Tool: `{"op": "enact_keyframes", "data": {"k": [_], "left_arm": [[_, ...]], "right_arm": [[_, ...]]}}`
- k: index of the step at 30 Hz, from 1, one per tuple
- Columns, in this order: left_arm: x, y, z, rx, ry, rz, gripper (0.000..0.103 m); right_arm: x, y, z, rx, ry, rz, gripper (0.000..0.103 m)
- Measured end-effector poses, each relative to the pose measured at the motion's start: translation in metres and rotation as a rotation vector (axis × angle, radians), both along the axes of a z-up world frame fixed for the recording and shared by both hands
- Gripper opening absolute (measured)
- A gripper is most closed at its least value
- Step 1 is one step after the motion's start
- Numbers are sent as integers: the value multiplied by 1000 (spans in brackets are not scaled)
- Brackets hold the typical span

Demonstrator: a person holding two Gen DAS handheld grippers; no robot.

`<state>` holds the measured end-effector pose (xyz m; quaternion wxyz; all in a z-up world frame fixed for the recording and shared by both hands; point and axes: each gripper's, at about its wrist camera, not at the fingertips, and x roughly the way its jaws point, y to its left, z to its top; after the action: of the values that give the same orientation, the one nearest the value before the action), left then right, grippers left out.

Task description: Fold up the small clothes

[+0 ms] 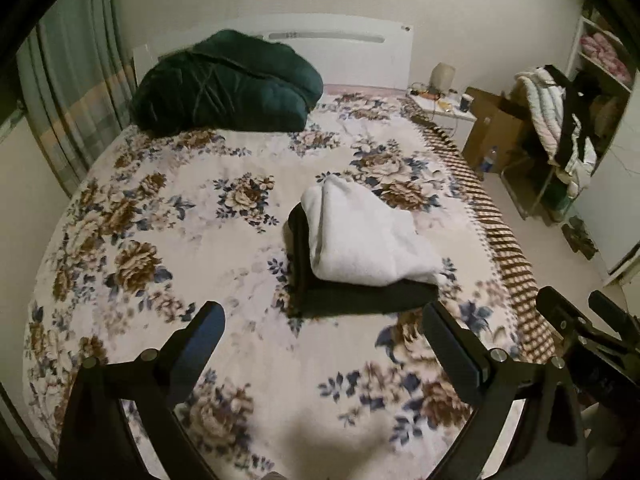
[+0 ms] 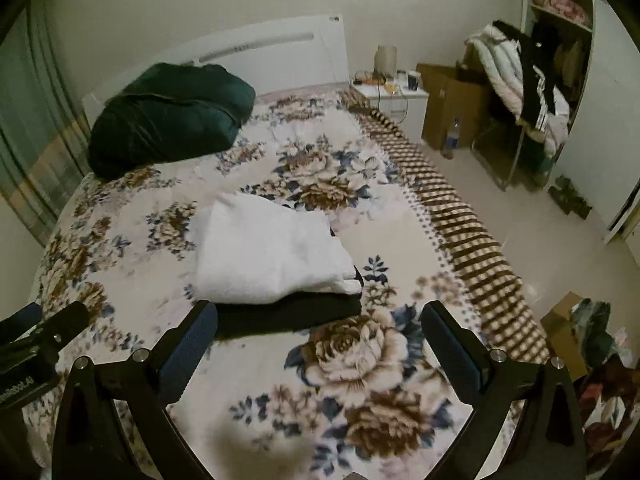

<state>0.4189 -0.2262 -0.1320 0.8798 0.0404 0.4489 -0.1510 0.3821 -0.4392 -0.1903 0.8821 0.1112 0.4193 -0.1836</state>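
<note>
From the left wrist we look down over a bed (image 1: 168, 248) spread with a flowered blanket, and our left tool (image 1: 324, 344) hangs above it with its jaws spread wide, nothing between them. Just past its tips sits the folded pile — a white garment (image 1: 368, 232) lying on top of a black garment (image 1: 360, 296), right of the bed's middle. A dark green duvet (image 1: 228, 84) is bunched up by the headboard, well apart from the pile, and the right tool's black frame pokes in at the lower right edge. Over to the right wrist now: our right tool (image 2: 320, 340) is spread wide too, empty, above the blanket. The white garment (image 2: 268, 252) sits on the black garment (image 2: 288, 312) just beyond the left finger (image 2: 192, 344) — not touching it. A nightstand (image 2: 400, 98) stands beside the bed's far corner.
</note>
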Motion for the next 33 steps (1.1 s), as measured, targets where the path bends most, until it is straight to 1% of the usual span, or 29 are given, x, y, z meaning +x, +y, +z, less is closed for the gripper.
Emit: {"op": "enact_keyframes", "data": {"k": [5,9,12,17,21,24,31,33], "left_arm": [[-56,24,46,-15,-31,-27,101],[-94,41,80,-12,-74,-41,101],[-121,52,101,-14,-96,-48,101],[-155,66,125,-16,-132,-42,101],[-176,70,138,-19,-149,-23,101],[-187,70,146,-28,-163,-4,101],[-206,69,155,-40,-182,33,101],[-209,67,156,-33,-192,36,103]], "right_arm": [[-75,42,67,-37,-45,1,103],[-130,72,113,-68,-80,-1,103],[-168,96,146,-80,-101,5,103],[-222,125,193,-99,-137,15,103],[-253,133,220,-120,-161,21,103],[-272,134,236,-115,-176,33,103],[-298,125,256,-124,-202,59,103],[-301,121,259,-125,-206,63,103]]}}
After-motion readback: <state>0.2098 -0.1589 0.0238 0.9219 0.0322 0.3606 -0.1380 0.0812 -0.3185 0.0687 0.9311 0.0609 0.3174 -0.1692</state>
